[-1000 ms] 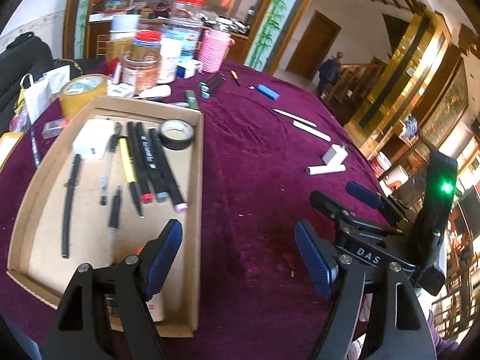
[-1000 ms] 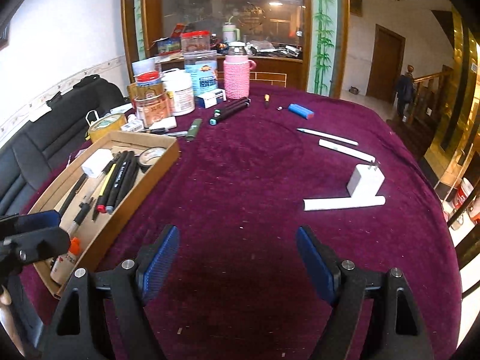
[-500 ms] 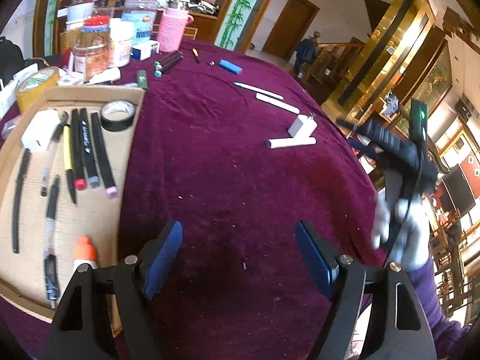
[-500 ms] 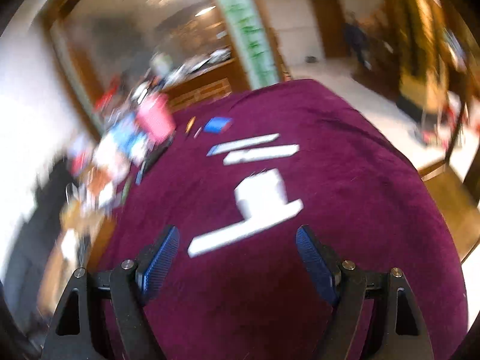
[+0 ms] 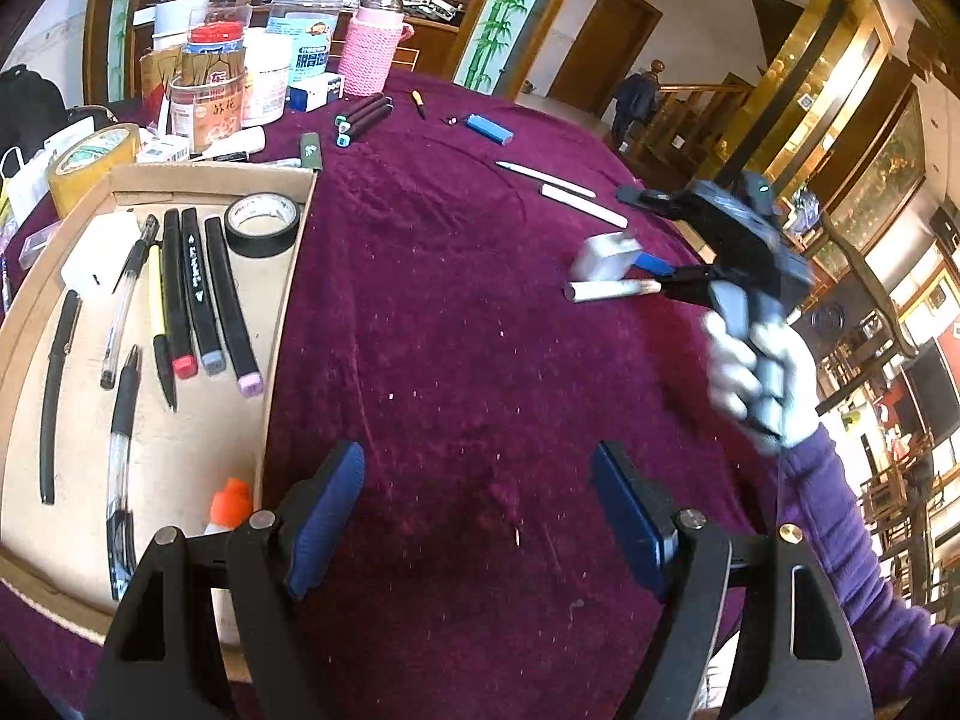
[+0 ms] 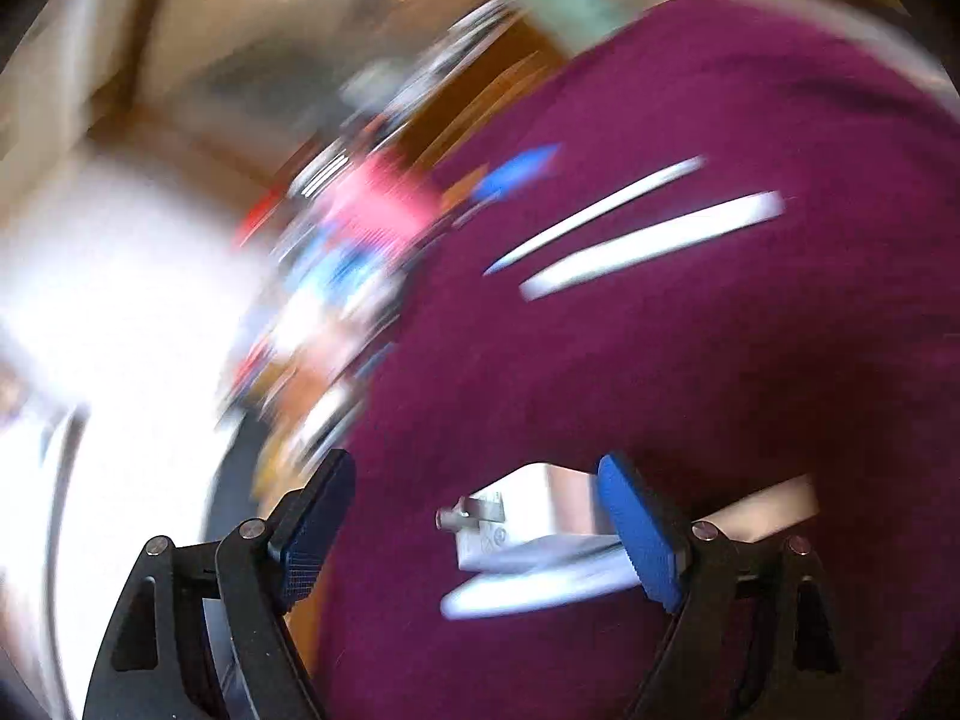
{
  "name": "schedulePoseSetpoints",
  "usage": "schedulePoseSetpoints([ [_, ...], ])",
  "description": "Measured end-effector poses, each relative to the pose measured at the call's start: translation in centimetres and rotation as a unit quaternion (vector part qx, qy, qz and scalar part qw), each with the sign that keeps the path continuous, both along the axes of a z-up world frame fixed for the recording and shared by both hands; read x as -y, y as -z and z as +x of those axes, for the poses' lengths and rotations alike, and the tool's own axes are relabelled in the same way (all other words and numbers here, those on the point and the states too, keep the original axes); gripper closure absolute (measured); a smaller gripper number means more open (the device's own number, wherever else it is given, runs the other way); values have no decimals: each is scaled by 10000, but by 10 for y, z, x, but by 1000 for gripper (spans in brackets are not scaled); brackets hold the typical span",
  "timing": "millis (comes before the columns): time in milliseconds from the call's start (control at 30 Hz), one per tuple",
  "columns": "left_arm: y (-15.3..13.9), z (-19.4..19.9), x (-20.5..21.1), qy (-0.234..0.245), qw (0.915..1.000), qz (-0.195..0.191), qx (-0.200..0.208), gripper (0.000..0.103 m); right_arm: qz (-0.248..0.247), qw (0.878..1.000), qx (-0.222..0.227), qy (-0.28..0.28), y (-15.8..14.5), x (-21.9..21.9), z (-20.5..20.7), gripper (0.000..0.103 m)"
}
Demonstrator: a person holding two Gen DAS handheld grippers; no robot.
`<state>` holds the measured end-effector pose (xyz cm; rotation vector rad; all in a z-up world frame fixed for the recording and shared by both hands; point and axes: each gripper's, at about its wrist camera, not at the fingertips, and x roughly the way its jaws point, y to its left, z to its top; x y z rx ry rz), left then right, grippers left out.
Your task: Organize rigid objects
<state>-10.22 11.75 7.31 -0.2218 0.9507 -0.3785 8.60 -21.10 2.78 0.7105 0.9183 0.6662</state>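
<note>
On the purple-clothed bench (image 5: pixel 456 312), the right gripper (image 6: pixel 474 516), jaws just widened and pinching nothing, straddles the white charger plug (image 6: pixel 510 531) lying against a white tube (image 5: pixel 612 290) (its own view is badly blurred), while the left gripper (image 5: pixel 477 516) hovers spread and empty beside the cardboard tray (image 5: pixel 288 300).

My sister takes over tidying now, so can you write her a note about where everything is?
Left hand-held gripper: open, empty, over the cloth beside the tray.
Right hand-held gripper: open, around the white charger, not clamped; white tube beside it.
Done: markers, pens and black tape lie in the tray.
Left: charger, tube, two white sticks, blue lighter, dark markers on the cloth.
</note>
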Motion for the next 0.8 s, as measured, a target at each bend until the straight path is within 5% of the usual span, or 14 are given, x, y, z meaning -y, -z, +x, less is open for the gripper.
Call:
schedulePoseSetpoints([
  [67, 1, 7, 0, -27, 10000, -89, -37, 26, 376, 9903, 446, -1261, -26, -39, -21, 16],
  [167, 2, 16, 5, 25, 10000, -51, -67, 26, -177, 9829, 943, -1572, -54, -68, -51, 15],
  [367, 9, 33, 18, 105, 9997, 144, -146, 26, -1303, 9812, 1408, 220, -57, -41, -88, 9],
  [467, 14, 43, 27, 127, 9995, 206, -226, 26, -1424, 9816, 898, 906, -31, -15, -81, 9],
  [800, 7, 98, 80, 503, 9965, 661, 80, 26, -1256, 9808, 398, 1440, -14, 25, -63, 9],
])
